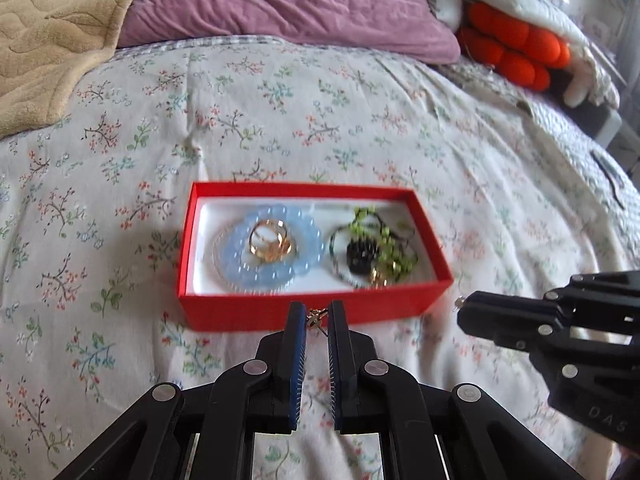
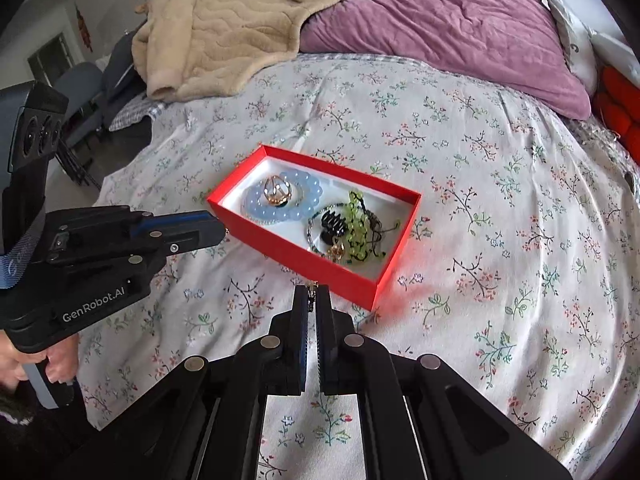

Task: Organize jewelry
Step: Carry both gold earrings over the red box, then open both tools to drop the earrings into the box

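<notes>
A red box [image 1: 256, 312] [image 2: 372, 280] with a white lining lies on the floral bedspread. It holds a blue bead bracelet [image 1: 306, 240] [image 2: 304, 196], gold rings [image 1: 272, 244] [image 2: 277, 192], a green bead bracelet [image 1: 388, 252] [image 2: 358, 224] and a black hair clip [image 1: 360, 258] [image 2: 334, 222]. My left gripper [image 1: 317, 315] [image 2: 224, 229] is shut on a small gold earring [image 1: 316, 316] just short of the box's near wall. My right gripper [image 2: 312, 292] [image 1: 460, 304] is shut on a small earring [image 2: 311, 285], near the box's right end.
A beige blanket [image 2: 224, 28] and a purple pillow [image 1: 288, 0] [image 2: 452, 20] lie at the head of the bed. An orange cushion [image 1: 516, 48] sits at the far right. The bed edge drops off at the left in the right wrist view, with chairs [image 2: 80, 92] beyond.
</notes>
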Tool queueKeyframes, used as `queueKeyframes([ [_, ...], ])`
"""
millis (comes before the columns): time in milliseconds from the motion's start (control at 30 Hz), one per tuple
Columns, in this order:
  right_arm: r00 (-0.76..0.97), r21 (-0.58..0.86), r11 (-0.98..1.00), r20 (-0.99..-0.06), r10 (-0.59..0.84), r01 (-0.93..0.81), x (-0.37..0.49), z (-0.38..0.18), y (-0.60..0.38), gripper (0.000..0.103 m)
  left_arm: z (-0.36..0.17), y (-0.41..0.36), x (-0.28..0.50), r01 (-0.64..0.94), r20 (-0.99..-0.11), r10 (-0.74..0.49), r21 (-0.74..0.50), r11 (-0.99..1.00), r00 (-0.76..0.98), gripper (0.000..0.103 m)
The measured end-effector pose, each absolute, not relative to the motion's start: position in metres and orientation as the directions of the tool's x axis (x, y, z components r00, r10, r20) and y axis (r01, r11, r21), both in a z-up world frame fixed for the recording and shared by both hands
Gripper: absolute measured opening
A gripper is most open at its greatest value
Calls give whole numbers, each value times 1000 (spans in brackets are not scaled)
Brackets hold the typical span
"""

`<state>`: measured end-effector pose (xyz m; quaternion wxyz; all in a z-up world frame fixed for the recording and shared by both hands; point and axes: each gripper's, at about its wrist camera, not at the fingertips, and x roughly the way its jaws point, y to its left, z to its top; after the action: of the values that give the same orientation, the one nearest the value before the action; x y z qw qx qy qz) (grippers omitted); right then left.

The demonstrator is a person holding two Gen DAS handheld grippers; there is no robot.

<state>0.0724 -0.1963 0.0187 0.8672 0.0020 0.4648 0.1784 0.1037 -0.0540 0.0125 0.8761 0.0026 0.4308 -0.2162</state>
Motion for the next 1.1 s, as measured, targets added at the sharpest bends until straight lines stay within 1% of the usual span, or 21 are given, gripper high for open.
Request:
queueKeyframes([
  [300, 522, 185, 949, -800, 296, -254, 107, 19, -200, 3, 1, -69, 140, 339, -755, -393, -238, 910, 525, 5],
  [667, 496, 210, 956, -819, 287, -206, 130, -3, -212, 4, -18, -74, 157, 294, -780, -364, -240, 925, 509, 7],
  [733, 478, 236, 951, -824, 304, -198, 132, -6, -216, 5, -16, -73, 157, 294, -780, -364, -240, 925, 509, 16],
  [800, 466, 252, 951, -830, 307, -178, 133, -7, -219, 6, -14, -71, 155, 296, -777, -365, -239, 925, 512, 28],
  [867, 465, 266, 950, -829, 311, -162, 132, -6, -224, 7, -10, -69, 153, 290, -782, -355, -232, 929, 513, 33],
  [900, 467, 269, 951, -828, 310, -154, 131, -4, -227, 12, -9, -67, 152, 288, -783, -351, -229, 930, 513, 38],
  [933, 469, 274, 951, -827, 310, -147, 129, -3, -230, 21, -7, -64, 149, 282, -784, -347, -227, 932, 515, 41],
  [967, 471, 279, 950, -825, 312, -140, 128, -1, -233, 27, -5, -61, 147, 271, -786, -338, -223, 936, 518, 46],
  [1000, 473, 285, 949, -824, 313, -132, 125, 2, -235, 41, -3, -59, 145, 262, -788, -331, -222, 939, 520, 50],
  [1033, 475, 289, 949, -822, 313, -125, 122, 4, -237, 50, -2, -56, 141, 247, -791, -319, -218, 944, 522, 53],
  [1100, 473, 283, 951, -826, 306, -121, 115, 9, -238, 51, 0, -53, 135, 220, -805, -288, -200, 955, 518, 64],
])
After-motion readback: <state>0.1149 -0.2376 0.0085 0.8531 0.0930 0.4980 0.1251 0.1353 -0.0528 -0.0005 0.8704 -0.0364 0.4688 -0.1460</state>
